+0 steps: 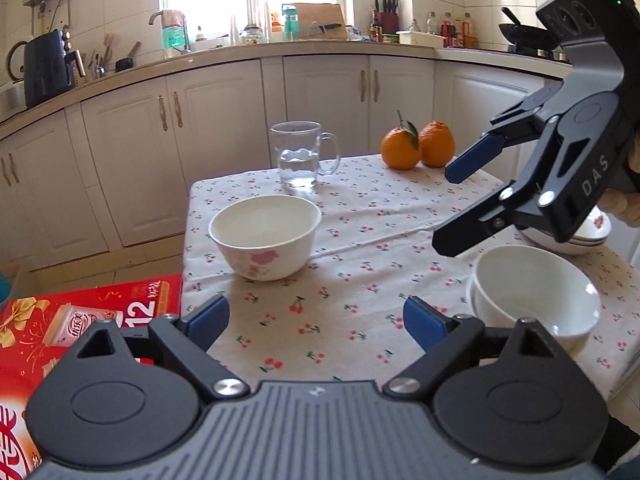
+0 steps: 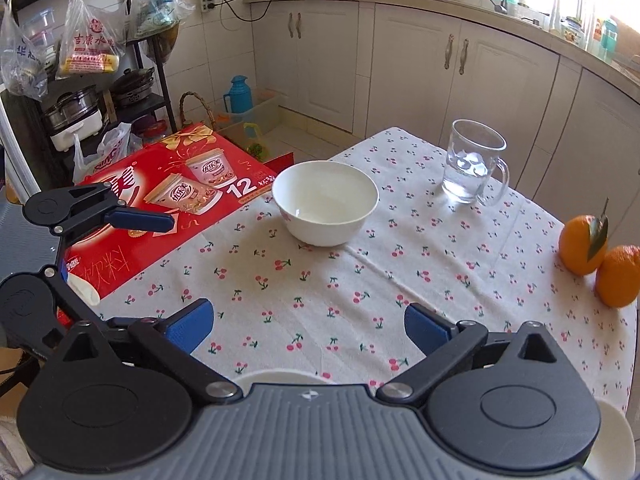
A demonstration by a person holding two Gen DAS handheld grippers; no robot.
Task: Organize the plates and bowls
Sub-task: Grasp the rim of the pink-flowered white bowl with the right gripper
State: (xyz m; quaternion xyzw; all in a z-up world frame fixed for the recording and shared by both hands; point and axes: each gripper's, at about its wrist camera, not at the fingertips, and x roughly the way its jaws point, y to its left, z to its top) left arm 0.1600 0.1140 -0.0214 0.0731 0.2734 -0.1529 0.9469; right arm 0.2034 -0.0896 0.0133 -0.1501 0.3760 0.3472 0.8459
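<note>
A white bowl with pink flowers (image 1: 266, 236) stands alone near the table's left edge; it also shows in the right wrist view (image 2: 325, 208). A second white bowl (image 1: 534, 292) sits nested on another at the right, just past my left gripper's right finger. More stacked flowered bowls (image 1: 596, 232) sit behind the right gripper. My left gripper (image 1: 316, 320) is open and empty above the cloth. My right gripper (image 2: 308, 322) is open and empty; in the left wrist view it (image 1: 452, 208) hovers over the table's right side. A white rim (image 2: 280, 376) peeks under its body.
A glass mug of water (image 1: 300, 156) and two oranges (image 1: 418, 146) stand at the table's far side on the cherry-print cloth (image 1: 360, 288). A red drink carton (image 2: 160, 200) lies beside the table's left edge. Kitchen cabinets (image 1: 224, 140) run behind.
</note>
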